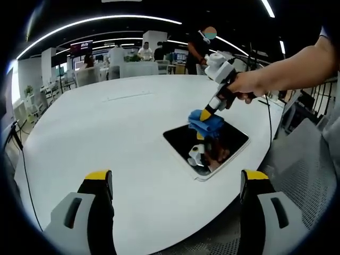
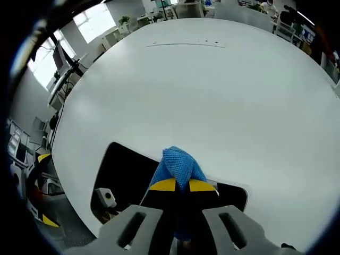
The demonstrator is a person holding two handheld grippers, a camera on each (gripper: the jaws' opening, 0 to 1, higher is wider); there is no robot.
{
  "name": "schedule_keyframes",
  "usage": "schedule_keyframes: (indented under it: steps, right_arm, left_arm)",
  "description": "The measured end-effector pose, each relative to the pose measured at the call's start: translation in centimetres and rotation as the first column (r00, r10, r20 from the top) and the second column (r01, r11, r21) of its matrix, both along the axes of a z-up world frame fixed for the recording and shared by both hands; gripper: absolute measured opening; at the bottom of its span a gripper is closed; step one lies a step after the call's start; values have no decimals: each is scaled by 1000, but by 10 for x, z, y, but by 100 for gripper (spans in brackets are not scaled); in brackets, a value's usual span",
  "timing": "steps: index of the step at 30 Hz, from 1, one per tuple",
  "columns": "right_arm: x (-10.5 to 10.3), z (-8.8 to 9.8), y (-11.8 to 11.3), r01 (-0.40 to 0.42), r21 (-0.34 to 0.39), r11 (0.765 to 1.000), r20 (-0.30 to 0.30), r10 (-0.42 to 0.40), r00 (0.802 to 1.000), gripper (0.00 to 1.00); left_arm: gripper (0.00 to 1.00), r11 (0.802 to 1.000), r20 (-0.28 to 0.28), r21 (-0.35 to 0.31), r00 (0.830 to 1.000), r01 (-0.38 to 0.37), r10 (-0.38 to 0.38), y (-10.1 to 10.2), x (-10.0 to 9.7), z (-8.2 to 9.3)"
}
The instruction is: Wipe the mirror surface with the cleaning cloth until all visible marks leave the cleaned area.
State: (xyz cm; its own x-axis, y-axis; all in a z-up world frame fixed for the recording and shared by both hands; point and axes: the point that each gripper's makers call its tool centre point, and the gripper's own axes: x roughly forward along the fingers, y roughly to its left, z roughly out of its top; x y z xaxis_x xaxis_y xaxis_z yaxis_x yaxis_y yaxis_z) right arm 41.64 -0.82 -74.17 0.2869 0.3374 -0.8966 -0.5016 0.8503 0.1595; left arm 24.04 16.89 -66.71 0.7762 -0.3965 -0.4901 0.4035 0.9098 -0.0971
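Wiping under way: right gripper clenched on blue cloth, pressed to mirror; left gripper released, idle; marks too small to judge.

Right gripper at six o'clock, jaws pinched tight on the blue cloth, which bunches up past the yellow tips. It presses onto the dark mirror, lying near the seven o'clock edge of the white table.
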Motion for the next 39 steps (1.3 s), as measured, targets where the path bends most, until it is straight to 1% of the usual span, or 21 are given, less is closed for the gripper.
schedule_keyframes:
  steps: [3, 7, 13, 18, 25, 29, 33, 39]
  right_arm:
    - [-4, 3, -2, 2, -2, 1000, 0, -2, 1000, 0]
    - [1, 1, -7, 8, -6, 1000, 1, -8, 1000, 0]
    - [-8, 10, -13, 24, -9, 1000, -1, -24, 1000, 0]
    - [-3, 7, -18, 37, -15, 999, -2, -37, 999, 0]
    - [2, 3, -18, 53, -9, 999, -6, -53, 999, 0]
    - [1, 3, -17, 60, -15, 998, -2, -60, 998, 0]
    - [2, -1, -18, 90, -11, 996, -24, -90, 996, 0]
    - [-11, 2, -21, 104, -5, 995, -31, -104, 994, 0]
  left_arm:
    - [99, 1000, 0, -2, 1000, -2, 2, 0, 0, 0]
    - [99, 1000, 1, -4, 1000, -1, 1, 0, 0, 0]
    - [99, 1000, 0, -1, 1000, 0, 0, 0, 0, 0]
    - [99, 1000, 1, -1, 1000, 0, 0, 0, 0, 0]
    - [99, 1000, 1, 0, 1000, -2, 2, 0, 0, -1]
    - [99, 1000, 2, 1, 1000, -3, 3, 0, 0, -1]
    - [99, 1000, 2, 1, 1000, -3, 3, 1, 0, 0]
    - [99, 1000, 4, 0, 1000, -1, 1, 1, 0, 0]
